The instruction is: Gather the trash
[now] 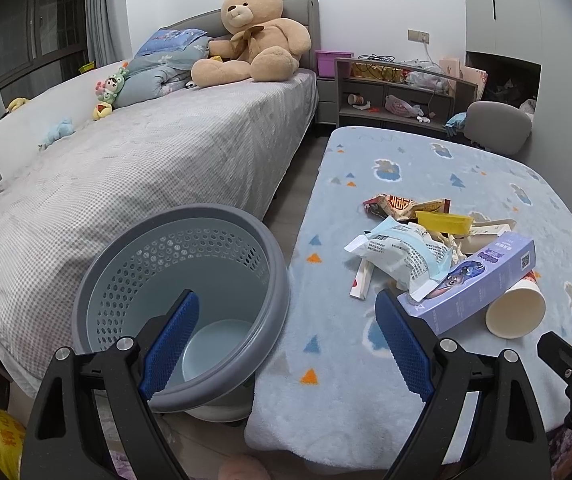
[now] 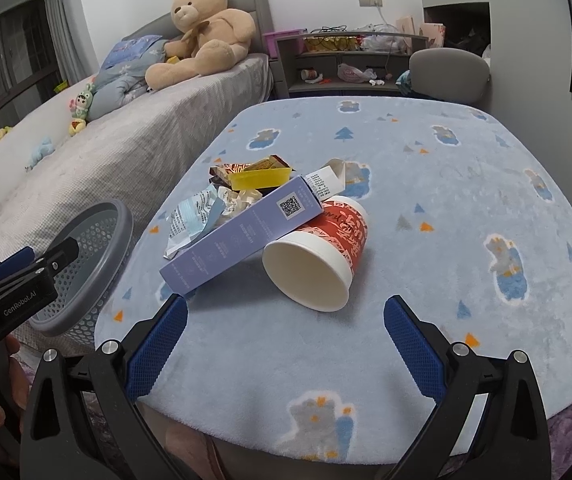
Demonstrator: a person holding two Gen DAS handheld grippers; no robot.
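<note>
Here both hand-held grippers, left (image 1: 288, 300) and right (image 2: 286, 306), are hanging wide and empty; a cup (image 2: 318, 256) is lying near the table (image 2: 466, 208) edge, touching a box (image 2: 241, 234).

"GenRobot.AI" on left tongs (image 2: 25, 264)

Left wrist: looked forward over the bin (image 1: 189, 304), left of the table.
Right wrist: near table edge, facing far.
Shared: trash pile (image 2: 253, 216).
</note>
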